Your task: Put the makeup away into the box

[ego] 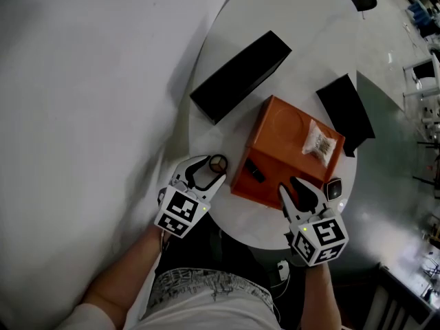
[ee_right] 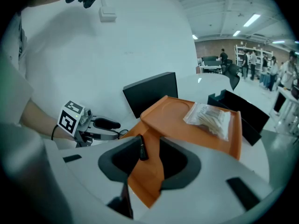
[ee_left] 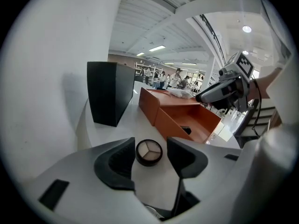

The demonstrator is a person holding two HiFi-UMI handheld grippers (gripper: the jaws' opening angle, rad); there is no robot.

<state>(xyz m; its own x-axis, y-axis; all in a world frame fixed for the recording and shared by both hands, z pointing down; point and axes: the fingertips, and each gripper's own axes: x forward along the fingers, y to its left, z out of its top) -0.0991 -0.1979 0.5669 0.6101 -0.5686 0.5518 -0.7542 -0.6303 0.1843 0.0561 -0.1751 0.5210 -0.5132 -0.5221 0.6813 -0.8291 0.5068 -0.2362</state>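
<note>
**Between the left jaws: compact exposed to a knock**

Between the wide-open pads of the left gripper point(ee_left: 150, 146), the round compact point(ego: 218, 163) is lying flat on the table point(ee_left: 135, 125), touching neither pad. If one pad is landing first, it is likely skidding the compact toward the nearby table edge. Off to its right, the right gripper point(ee_right: 148, 148) is clamping the orange drawer point(ego: 265, 177) by its front wall. A slipping grip there is risking the drawer shifting.

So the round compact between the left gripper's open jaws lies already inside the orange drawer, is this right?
No. The round compact lies between the left gripper's open jaws, but on the white table beside the orange drawer, not inside it. The left gripper view shows this.
</note>
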